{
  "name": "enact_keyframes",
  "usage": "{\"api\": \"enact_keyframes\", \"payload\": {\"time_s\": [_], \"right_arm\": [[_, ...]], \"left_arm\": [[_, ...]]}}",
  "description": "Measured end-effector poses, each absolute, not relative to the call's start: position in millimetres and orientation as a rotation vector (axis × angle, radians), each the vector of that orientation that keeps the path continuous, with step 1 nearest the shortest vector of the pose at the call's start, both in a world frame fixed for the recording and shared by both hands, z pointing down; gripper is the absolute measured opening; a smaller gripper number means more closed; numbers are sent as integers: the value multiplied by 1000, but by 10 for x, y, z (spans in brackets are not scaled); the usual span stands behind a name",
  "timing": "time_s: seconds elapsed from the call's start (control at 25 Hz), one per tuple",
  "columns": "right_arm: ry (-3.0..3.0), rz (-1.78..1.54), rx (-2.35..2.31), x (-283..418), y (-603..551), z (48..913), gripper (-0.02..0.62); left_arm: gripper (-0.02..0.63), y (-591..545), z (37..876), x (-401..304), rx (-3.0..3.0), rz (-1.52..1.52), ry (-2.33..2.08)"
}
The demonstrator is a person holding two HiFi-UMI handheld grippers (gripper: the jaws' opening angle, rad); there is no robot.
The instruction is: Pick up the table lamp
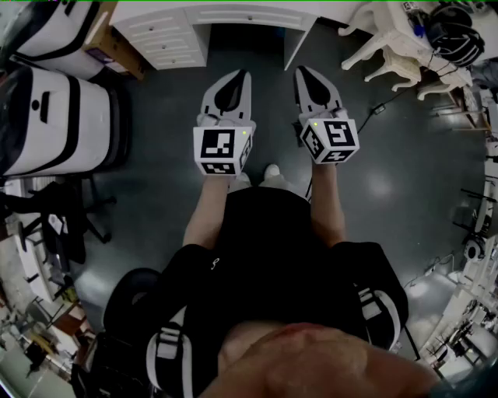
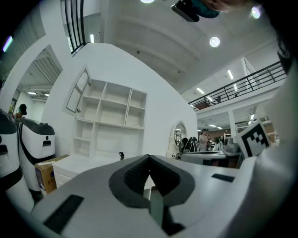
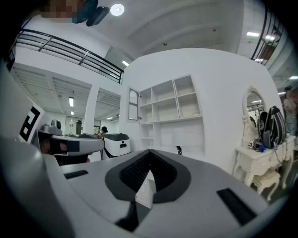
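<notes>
A small dark object (image 2: 121, 155), too small to name, stands on the white desk (image 1: 233, 17) ahead of me; it also shows as the same dark object (image 3: 179, 149) in the right gripper view. No lamp is clearly recognisable in any view. My left gripper (image 1: 243, 75) and right gripper (image 1: 299, 71) are held level side by side above the dark floor, both pointing at the desk and well short of it. The left gripper (image 2: 149, 158) is shut with its jaws meeting at the tip, and nothing is between them. The right gripper (image 3: 150, 152) is shut and empty too.
White open shelving (image 2: 109, 121) rises behind the desk. Two white-and-black machines (image 1: 47, 116) and a cardboard box (image 1: 117, 47) stand to the left. An ornate white table with a chair (image 1: 397, 47) and an oval mirror (image 3: 253, 104) stand to the right. A cable (image 1: 373, 113) lies on the floor.
</notes>
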State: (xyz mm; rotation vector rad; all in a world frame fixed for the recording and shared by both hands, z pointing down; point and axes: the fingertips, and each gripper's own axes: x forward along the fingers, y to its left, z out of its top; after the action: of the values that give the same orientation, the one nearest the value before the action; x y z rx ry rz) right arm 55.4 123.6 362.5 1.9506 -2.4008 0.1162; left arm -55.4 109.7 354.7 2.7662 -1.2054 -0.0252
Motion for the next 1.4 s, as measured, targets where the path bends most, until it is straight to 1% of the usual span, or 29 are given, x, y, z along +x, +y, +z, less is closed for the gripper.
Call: {"api": "enact_keyframes", "payload": {"time_s": [0.24,0.84,1.16,1.4], "right_arm": [[-2396,100,1943,399,1184,3645,17],[-2375,133,1957,497,998,3706,17],[-2389,194,1934,623,583,3866,17],[-2392,251,1921,738,172,3973,17]], "left_arm": [[8,1058,3560,-741,2767,-31,-1213],[8,873,3642,-649,2746,-37,-1173],[8,477,3851,-539,2709,27,-1193],[8,127,3935,-389,2691,2,-1142]]}}
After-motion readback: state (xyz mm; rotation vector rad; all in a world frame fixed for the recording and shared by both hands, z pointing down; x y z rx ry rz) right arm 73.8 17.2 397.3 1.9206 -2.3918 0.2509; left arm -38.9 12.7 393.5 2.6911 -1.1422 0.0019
